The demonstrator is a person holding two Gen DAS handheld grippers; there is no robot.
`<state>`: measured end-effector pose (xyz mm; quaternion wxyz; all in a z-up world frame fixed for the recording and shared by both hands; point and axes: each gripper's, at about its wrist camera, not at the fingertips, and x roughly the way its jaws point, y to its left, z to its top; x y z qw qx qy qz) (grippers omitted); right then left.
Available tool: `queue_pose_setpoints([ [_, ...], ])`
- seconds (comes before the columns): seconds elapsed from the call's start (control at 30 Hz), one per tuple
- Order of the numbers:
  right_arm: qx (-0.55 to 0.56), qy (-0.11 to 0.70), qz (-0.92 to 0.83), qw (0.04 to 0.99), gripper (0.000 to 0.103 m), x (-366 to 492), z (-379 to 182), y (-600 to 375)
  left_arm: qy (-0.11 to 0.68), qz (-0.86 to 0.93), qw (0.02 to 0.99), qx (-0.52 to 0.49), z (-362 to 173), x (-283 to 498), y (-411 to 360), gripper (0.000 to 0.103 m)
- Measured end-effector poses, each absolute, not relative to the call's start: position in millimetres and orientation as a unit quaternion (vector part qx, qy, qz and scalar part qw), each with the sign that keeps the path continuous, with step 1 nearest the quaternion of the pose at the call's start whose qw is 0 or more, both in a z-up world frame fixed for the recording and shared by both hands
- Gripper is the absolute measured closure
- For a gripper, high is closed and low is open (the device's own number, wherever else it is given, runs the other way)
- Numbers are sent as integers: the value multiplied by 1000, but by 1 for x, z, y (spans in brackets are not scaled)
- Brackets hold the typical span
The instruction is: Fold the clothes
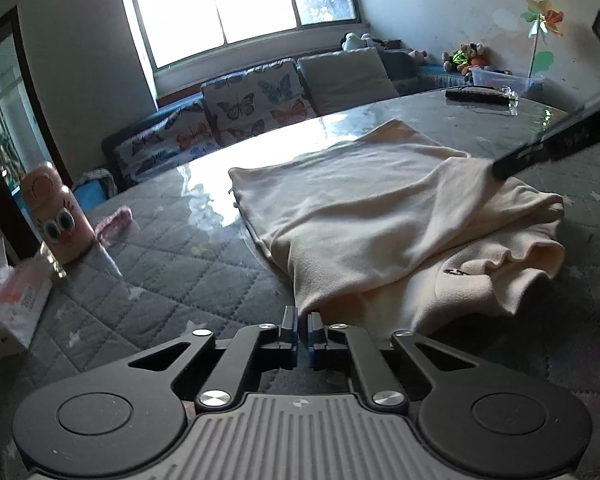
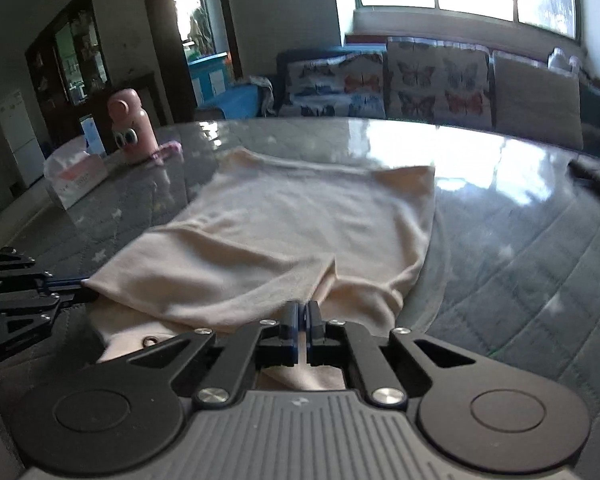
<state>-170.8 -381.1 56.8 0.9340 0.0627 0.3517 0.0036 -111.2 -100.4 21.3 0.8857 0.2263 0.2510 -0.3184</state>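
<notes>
The left gripper [image 1: 302, 316] has its jaws drawn together with only a thin slit between the pads, and its tips sit right at the near left corner of the cream garment [image 1: 380, 216]; from the right wrist view the same gripper [image 2: 85, 285] reaches in from the side and its tips meet the pointed corner of the folded-over layer, though whether cloth is actually pinched there cannot be told. The right gripper [image 2: 302, 309] is likewise closed to a narrow slit, poised over the near edge of the garment [image 2: 284, 240], with cloth lying beneath its linkage; a grip on the fabric cannot be made out. In the left wrist view its dark fingers [image 1: 540, 152] come in from the right and end against the garment's upper fold. The garment lies partly folded in the middle of the grey quilted table [image 1: 160, 256], one layer turned back over another. Left of the garment stand a pink character bottle [image 1: 58, 220] and a white tissue box [image 2: 76, 178]. Beyond the garment, past the table's far edge, runs a sofa with butterfly-print cushions [image 1: 256, 100] under a bright window [image 1: 240, 0].
</notes>
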Motion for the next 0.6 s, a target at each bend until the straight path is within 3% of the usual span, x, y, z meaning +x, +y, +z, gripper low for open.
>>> queue_pose_setpoints([
  [0.27,54,397,0,916,95,-179,36,-384,267,-325,875,241,14,-114,-93,99],
  [0.6,48,366,11,929,94,-158,50,-385,269,-337,884,182,48,-90,-89,98],
])
